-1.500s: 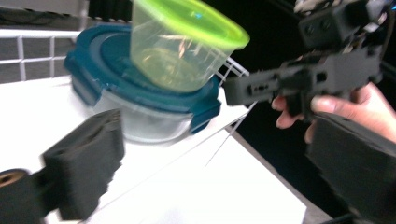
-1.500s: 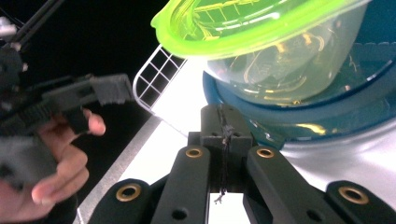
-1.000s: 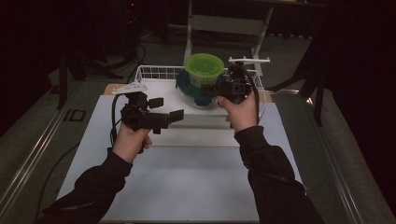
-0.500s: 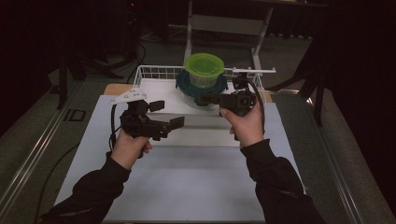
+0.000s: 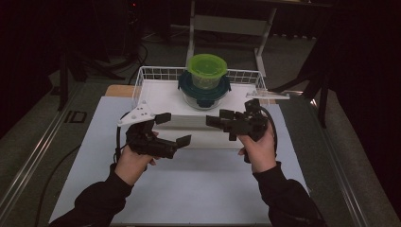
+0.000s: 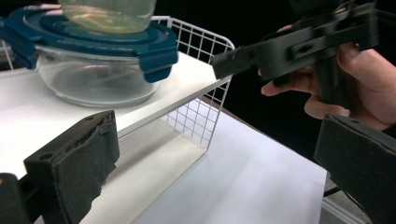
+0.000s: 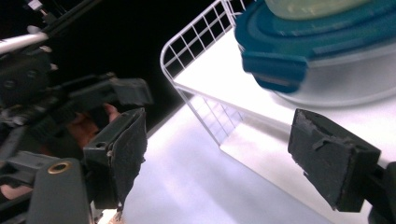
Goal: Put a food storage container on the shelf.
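I hold my left gripper (image 5: pixel 172 128) low over the white table (image 5: pixel 189 189), just near of the white wire basket (image 5: pixel 142 78), its jaws spread wide and empty. In the left gripper view its two black padded fingers (image 6: pixel 74 163) stand well apart, with nothing between them but the bare tabletop and the basket's near right corner.

My right gripper (image 5: pixel 220 118) hangs at the same height to the right, pointing left toward the other one, the two tips near each other but apart. Its jaws are also released and hold nothing; in the right gripper view the pads (image 7: pixel 334 156) frame the basket's near corner.

On the white board (image 5: pixel 161 97) that lies in the wire basket sits a round clear glass container with a dark teal clip-on lid (image 5: pixel 204 92). Stacked on that lid is a smaller round container with a lime-green lid (image 5: pixel 207 68). Both sit at the far middle of the table, beyond my grippers and untouched by either.
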Demonstrator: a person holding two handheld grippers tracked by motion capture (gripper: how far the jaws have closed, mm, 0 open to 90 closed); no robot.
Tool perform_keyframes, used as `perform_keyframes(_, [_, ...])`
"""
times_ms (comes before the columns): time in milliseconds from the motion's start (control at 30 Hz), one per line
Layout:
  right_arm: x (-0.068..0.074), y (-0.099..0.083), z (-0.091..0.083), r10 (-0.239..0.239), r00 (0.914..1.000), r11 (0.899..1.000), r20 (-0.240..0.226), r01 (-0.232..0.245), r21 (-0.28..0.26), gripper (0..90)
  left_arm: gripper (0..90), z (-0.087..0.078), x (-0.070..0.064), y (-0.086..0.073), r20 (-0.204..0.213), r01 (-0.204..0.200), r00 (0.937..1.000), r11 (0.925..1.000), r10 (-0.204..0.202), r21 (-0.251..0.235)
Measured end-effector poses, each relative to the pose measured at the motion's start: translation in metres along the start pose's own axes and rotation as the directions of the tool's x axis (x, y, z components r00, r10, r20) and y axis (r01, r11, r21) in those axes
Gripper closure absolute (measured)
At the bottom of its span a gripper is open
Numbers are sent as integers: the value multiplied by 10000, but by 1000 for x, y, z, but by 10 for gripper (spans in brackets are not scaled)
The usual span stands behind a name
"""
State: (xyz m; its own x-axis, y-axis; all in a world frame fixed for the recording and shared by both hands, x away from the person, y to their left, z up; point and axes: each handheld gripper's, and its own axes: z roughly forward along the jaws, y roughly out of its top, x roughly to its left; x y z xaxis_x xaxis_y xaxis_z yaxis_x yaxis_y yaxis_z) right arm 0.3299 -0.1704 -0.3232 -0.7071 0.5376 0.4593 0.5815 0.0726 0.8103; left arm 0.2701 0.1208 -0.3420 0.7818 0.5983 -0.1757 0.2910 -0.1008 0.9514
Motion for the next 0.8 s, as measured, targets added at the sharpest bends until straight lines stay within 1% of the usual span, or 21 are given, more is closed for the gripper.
perform_keyframes(33, [-1,-3,-2,43,10000,10000,2,-43,-47,188,0,-1,-1,-2,23,24,10000,10000,-24,-25])
perform_keyframes(67, [-3,-10,-5,51,10000,10000,70,-51,-72,188,0,-1,-3,-5,170,110,9998,9999,-109,-47])
perform_keyframes(100, [-4,-13,-5,78,9999,10000,70,-78,-38,188,0,-1,-3,-7,204,109,9997,9999,-109,17])
perform_keyframes(167, [-6,-20,-6,79,9999,10000,113,-80,13,188,0,0,-5,-12,418,115,9991,9999,-117,54])
perform_keyframes(233, [-7,-28,-6,9,9999,10000,161,-11,94,188,0,0,-7,-16,427,65,9991,9998,-73,186])
perform_keyframes(300, [-8,-36,-6,-34,9997,9999,238,31,159,188,0,1,-8,-22,503,128,9986,9997,-138,206])
perform_keyframes(367, [-10,-43,-5,-69,9996,9997,256,64,227,188,0,2,-9,-27,606,200,9979,9992,-221,354])
perform_keyframes(433, [-12,-50,-4,-98,9996,9994,278,89,333,188,0,4,-11,-33,698,175,9973,9985,-210,511])
perform_keyframes(500, [-13,-53,-4,-98,9994,9993,325,86,364,188,0,4,-11,-33,698,175,9973,9985,-210,511])
perform_keyframes(533, [-16,-60,-3,-36,9996,9993,280,25,383,188,0,6,-13,-41,810,123,9966,9979,-175,642])
perform_keyframes(633, [-19,-70,-1,-10,9995,9990,325,-4,458,188,0,8,-15,-47,864,120,9961,9974,-181,708])
perform_keyframes(700, [-20,-73,0,-66,9994,9987,336,49,508,188,0,8,-15,-47,864,120,9961,9974,-181,708])
perform_keyframes(733, [-22,-79,1,-105,9993,9983,365,85,571,188,0,10,-17,-54,927,95,9955,9963,-175,857])
perform_keyframes(800, [-23,-85,3,-99,9994,9979,333,77,648,188,0,11,-18,-60,937,85,9955,9959,-170,904])
